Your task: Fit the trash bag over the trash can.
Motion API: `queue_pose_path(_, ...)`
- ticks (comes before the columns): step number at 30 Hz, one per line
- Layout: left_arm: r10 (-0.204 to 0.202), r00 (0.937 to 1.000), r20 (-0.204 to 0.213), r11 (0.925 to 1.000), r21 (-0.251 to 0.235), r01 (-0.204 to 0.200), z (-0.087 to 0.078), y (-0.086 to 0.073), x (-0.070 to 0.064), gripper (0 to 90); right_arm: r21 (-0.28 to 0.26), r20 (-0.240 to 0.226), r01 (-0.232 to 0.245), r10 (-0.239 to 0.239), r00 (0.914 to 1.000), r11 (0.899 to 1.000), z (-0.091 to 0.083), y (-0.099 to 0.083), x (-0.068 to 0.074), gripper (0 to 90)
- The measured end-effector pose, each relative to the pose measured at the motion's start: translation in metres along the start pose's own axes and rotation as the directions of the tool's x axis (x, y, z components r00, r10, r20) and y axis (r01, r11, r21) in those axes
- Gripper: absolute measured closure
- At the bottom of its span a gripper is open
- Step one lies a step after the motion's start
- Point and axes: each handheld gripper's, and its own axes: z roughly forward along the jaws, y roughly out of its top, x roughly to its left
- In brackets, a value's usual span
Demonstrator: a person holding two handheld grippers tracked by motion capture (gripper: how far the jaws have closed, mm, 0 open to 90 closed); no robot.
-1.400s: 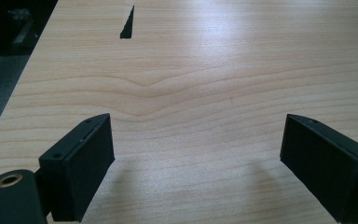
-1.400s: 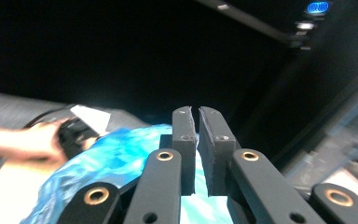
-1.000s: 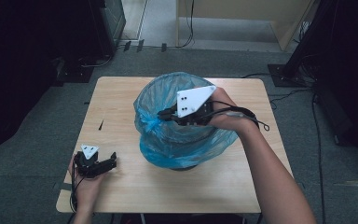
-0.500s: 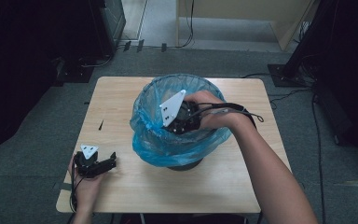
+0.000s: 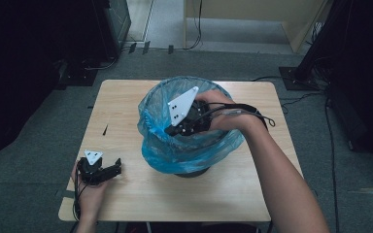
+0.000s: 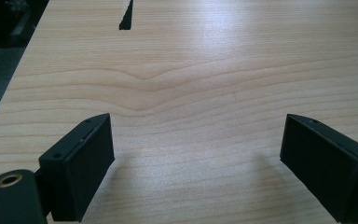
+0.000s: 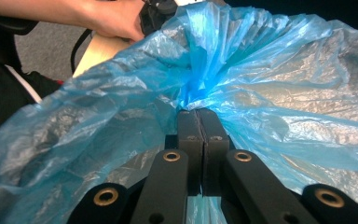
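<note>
Overhead, a wooden table (image 5: pixel 126 102) is carrying a dark bin (image 5: pixel 193 171) lined with a blue bag (image 5: pixel 194 145), and the bin is standing near the table's middle, a little toward its right edge. The right gripper (image 5: pixel 171 130) is reaching over the bin's mouth from the right, its tips lying at the near left part of the bag's rim, where the plastic is bunching inward. The right hand (image 5: pixel 223 114) is gripping it above the opening, with a cable looping off to the right of the bin. The left gripper (image 5: pixel 116 169) is lying on the table well to the left of the bin, near the front left corner, with the left hand (image 5: pixel 90 191) resting behind it.

From the left gripper view, the left gripper (image 6: pixel 196 154) is sitting low over the bare table (image 6: pixel 205 70), its jaws standing wide apart with nothing between them. A small dark mark (image 6: pixel 127 16) is showing on the wood far ahead.

From the right gripper view, the right gripper (image 7: pixel 198 114) is pinching the bag (image 7: pixel 261 65): its jaws are pressing together on a gathered fold of blue plastic, which is fanning out in pleats above the tips. Beyond the bag, at the upper left, the left hand (image 7: pixel 107 18) is showing at the table's (image 7: pixel 98 49) edge.
</note>
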Motion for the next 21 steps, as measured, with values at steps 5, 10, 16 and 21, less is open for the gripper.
queue_pose_path(5, 0.0, 1.0, -0.001, 1.0, -0.002, 0.0, 0.0, 0.0, 0.0, 10.2, -0.106, 0.068, -0.007, 0.014, 0.9976, 0.994, -0.02, 0.001, 0.0, 90.0)
queue_pose_path(10, 0.002, 1.0, -0.004, 1.0, 0.0, -0.002, 0.0, 0.0, -0.001, 10.2, -0.155, 0.133, 0.015, 0.005, 0.9911, 0.988, -0.047, 0.003, 0.008, 90.0)
queue_pose_path(16, 0.009, 0.9999, -0.009, 1.0, 0.0, -0.009, 0.0, 0.0, -0.001, 10.2, -0.213, 0.215, -0.002, 0.049, 0.9753, 0.977, -0.075, -0.001, 0.02, 90.0)
queue_pose_path(21, 0.005, 0.9999, -0.01, 1.0, -0.004, -0.005, 0.0, 0.0, -0.001, 10.2, -0.26, 0.249, -0.024, 0.091, 0.9642, 0.965, -0.09, -0.011, 0.032, 90.0)
